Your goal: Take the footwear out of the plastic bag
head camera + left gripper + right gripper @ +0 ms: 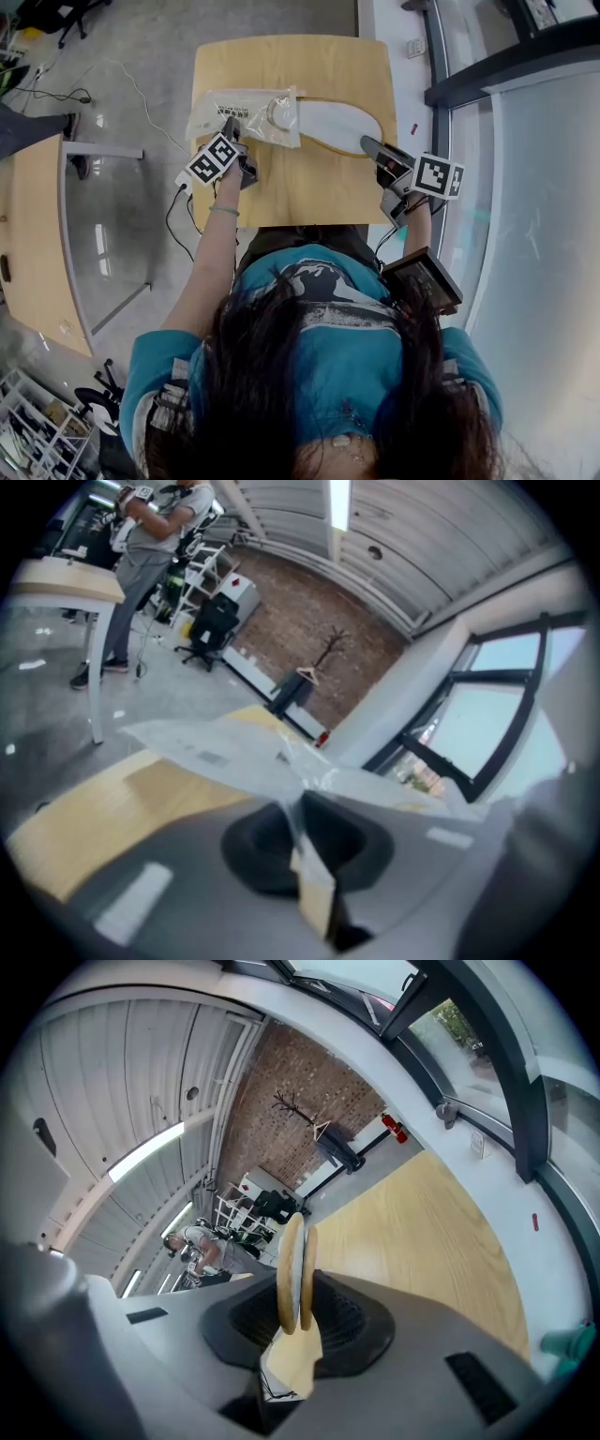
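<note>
Left tool (230, 123) pinches the plastic bag (234, 108) edge; right tool (367, 143) pinches the footwear (339, 127) end near the table (309, 192) edge

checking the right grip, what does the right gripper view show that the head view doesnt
Only right gripper view: the right tongs clamp two thin slippers edge-on. Only head view: the bag, pinched by the left tongs, with the slippers sticking out. Both: right tongs, slippers and the table.
</note>
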### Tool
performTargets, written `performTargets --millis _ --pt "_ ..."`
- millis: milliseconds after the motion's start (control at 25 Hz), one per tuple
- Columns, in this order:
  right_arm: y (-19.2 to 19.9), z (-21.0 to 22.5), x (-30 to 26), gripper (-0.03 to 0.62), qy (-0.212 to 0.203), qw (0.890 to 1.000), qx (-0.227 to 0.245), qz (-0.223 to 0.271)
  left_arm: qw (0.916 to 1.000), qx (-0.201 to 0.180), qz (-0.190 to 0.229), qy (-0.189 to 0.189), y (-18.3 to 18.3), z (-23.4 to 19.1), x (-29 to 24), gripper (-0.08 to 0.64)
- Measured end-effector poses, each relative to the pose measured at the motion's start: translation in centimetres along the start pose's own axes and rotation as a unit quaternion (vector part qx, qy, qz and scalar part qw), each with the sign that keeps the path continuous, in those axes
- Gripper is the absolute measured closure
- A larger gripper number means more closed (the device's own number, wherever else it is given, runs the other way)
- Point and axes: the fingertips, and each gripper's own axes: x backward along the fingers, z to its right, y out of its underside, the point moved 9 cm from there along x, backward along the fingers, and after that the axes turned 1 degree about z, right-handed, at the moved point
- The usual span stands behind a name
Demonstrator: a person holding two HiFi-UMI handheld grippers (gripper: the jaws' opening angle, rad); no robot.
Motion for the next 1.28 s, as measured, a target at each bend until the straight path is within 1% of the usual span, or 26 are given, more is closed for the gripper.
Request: performTargets --millis 80,160,320,400,560,600,680,800,920,960,1000,1080,1120,1200,1280 --pt "-0.3 0.2 0.8 0.509 0.005 1.000 0.001 0.008 1.0000 0.007 -0.002 -0.007 0.2 0.2 -0.8 0.560" --pt "-0.5 0.3 1.7 0.509 0.013 1.000 0.002 0.017 0.9997 0.021 -0.001 -0.012 0.5 0.2 -1.5 0.560" --pt "-1.2 1.0 4.0 0.509 0.035 0.998 0.000 0.046 0.9970 0.072 0.005 -0.026 1.3 0.0 -2.6 0.560" --pt "-1.8 1.5 5.3 0.511 0.048 0.997 -0.001 0.064 0.9953 0.091 0.006 -0.034 1.8 0.1 -3.3 0.560" --pt "-2.8 2.3 7.6 0.512 0.064 0.993 -0.008 0.096 0.9939 0.102 0.003 -0.041 2.7 1.0 -4.7 0.560" --pt "-3.1 2.4 7.9 0.512 0.064 0.992 -0.011 0.104 0.9930 0.110 0.004 -0.042 2.9 1.3 -5.1 0.560" --pt "-3.4 2.5 8.5 0.512 0.062 0.991 -0.017 0.119 0.9890 0.141 0.015 -0.042 3.2 1.8 -5.7 0.560" --pt "-3.6 2.4 8.8 0.512 0.062 0.989 -0.020 0.130 0.9797 0.194 0.038 -0.034 3.6 2.6 -6.3 0.560" --pt "-3.9 2.1 8.6 0.512 0.057 0.990 -0.011 0.130 0.9717 0.233 0.035 -0.021 3.9 3.5 -7.1 0.554" --pt "-3.9 2.1 8.5 0.512 0.055 0.990 -0.009 0.129 0.9703 0.239 0.029 -0.018 4.1 3.7 -7.3 0.542" --pt "-3.8 2.2 8.5 0.512 0.058 0.990 -0.012 0.128 0.9699 0.242 0.021 -0.016 4.4 3.8 -7.6 0.490" --pt "-3.7 2.5 8.6 0.512 0.065 0.990 -0.021 0.126 0.9712 0.238 0.000 -0.016 4.9 4.0 -7.9 0.316" --pt "-3.7 2.6 8.5 0.512 0.065 0.990 -0.022 0.125 0.9727 0.231 -0.011 -0.017 5.1 4.1 -7.9 0.277" --pt "-3.9 2.8 8.3 0.512 0.064 0.990 -0.022 0.122 0.9768 0.212 -0.024 -0.018 5.2 4.4 -7.7 0.254" --pt "-4.1 3.0 8.0 0.512 0.063 0.991 -0.022 0.120 0.9794 0.197 -0.029 -0.032 5.2 4.8 -7.3 0.226"
